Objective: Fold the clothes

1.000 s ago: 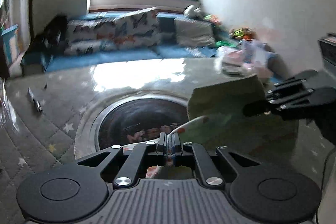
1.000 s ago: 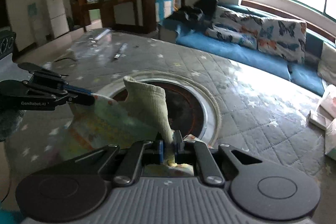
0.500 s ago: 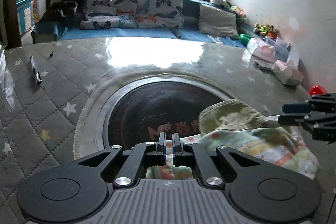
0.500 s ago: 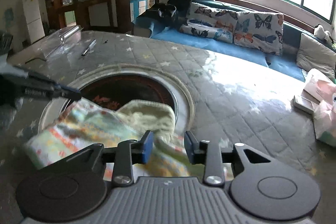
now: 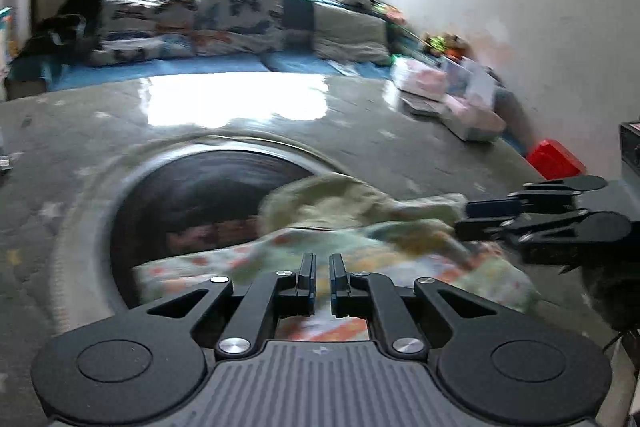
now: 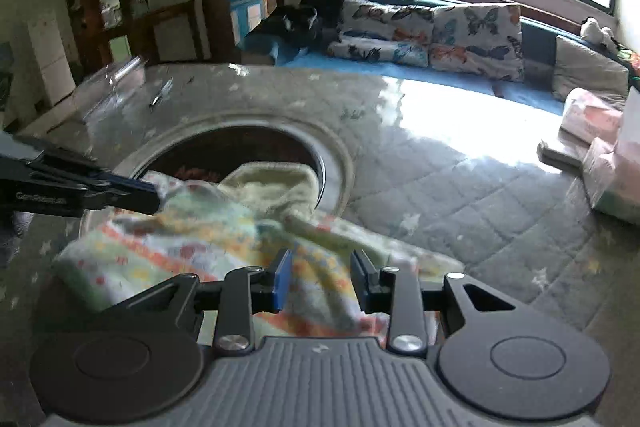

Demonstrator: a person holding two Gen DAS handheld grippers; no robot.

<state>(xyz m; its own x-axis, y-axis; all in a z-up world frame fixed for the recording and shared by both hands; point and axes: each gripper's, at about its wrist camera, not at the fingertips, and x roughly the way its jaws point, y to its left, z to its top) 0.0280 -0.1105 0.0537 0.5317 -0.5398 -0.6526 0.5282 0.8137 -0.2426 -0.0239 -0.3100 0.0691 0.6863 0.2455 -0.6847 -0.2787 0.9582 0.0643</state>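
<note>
Quilted table [image 6: 460, 187] bears the garment [image 6: 208, 239] lengthwise between narrowly gapped left tool [image 5: 322, 273] and open, empty right tool [image 6: 322, 279].

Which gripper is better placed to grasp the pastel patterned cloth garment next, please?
Right: the right gripper has just opened its jaws above the garment, pinching nothing; the left gripper is shut.

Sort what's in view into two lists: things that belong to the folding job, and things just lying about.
Job:
patterned garment
left gripper
right gripper

Lying about:
butterfly cushions
pink packages
red box
pen
</note>
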